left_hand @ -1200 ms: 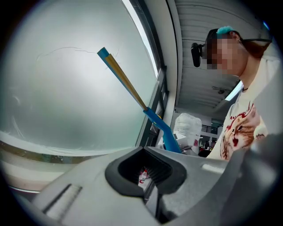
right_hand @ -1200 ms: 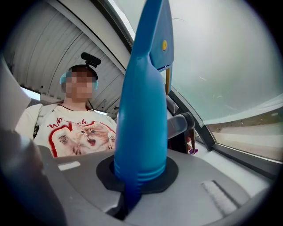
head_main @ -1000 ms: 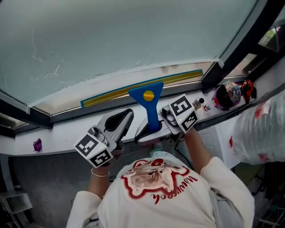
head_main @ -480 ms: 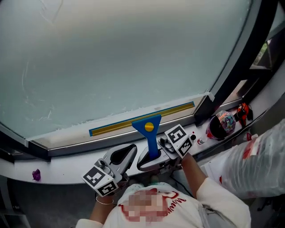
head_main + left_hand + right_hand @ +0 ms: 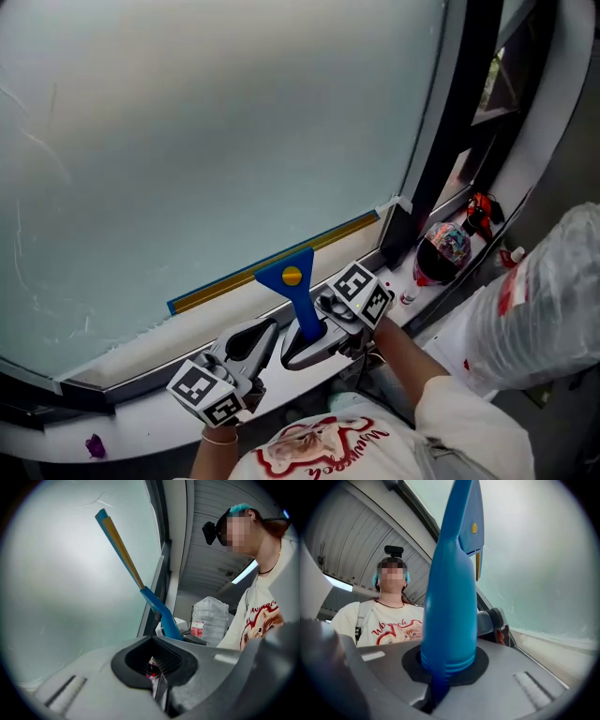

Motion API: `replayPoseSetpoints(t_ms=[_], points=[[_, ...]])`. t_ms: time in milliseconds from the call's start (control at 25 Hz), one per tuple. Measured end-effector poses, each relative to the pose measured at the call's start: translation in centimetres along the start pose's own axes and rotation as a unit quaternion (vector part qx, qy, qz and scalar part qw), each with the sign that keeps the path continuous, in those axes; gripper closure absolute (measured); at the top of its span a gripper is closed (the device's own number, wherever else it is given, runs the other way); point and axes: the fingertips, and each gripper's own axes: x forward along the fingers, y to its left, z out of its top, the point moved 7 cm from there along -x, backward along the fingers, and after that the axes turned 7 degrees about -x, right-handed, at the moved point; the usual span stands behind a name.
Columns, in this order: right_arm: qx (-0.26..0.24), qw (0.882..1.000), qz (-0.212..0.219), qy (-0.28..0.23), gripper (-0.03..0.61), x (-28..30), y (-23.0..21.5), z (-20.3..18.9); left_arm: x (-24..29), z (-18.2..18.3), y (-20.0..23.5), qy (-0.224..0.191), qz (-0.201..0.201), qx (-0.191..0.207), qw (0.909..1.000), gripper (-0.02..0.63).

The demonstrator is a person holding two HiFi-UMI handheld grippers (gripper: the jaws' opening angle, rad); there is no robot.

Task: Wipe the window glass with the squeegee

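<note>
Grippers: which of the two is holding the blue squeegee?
The right gripper: its jaws are clamped on the handle of the blue squeegee, whose blade lies low on the window glass. The left gripper beside it is shut on nothing.

Glossy blue plastic squeegee (image 5: 292, 277), smooth hazy window glass (image 5: 206, 141), matt grey plastic right claw (image 5: 302, 345), crinkly translucent plastic bag (image 5: 548, 300)

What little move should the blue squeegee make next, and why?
Probably lift it up the window glass for another downward stroke, further left. The right gripper is shut on the squeegee, whose blade sits at the glass's bottom edge by the sill, and faint streaks show at the left.
</note>
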Motion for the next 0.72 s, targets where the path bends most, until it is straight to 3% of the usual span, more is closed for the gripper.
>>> replayPoseSetpoints(t_ms=[120, 360, 720], points=[[-0.021, 0.999, -0.011, 0.022, 0.551, -3.6, 0.1, 3.2, 3.7, 1.7, 0.4, -0.004, -0.014, 0.025, 0.9996, 0.614], [-0.072, 0.996, 0.035, 0.042, 0.551, -10.9, 2.2, 10.8, 11.4, 8.4, -0.1, -0.032, -0.055, 0.075, 0.9952, 0.614], [-0.116, 0.993, 0.005, 0.033, 0.551, -18.8, 3.5, 19.9, 18.9, 18.2, -1.4, -0.061, -0.084, 0.158, 0.9820, 0.614]])
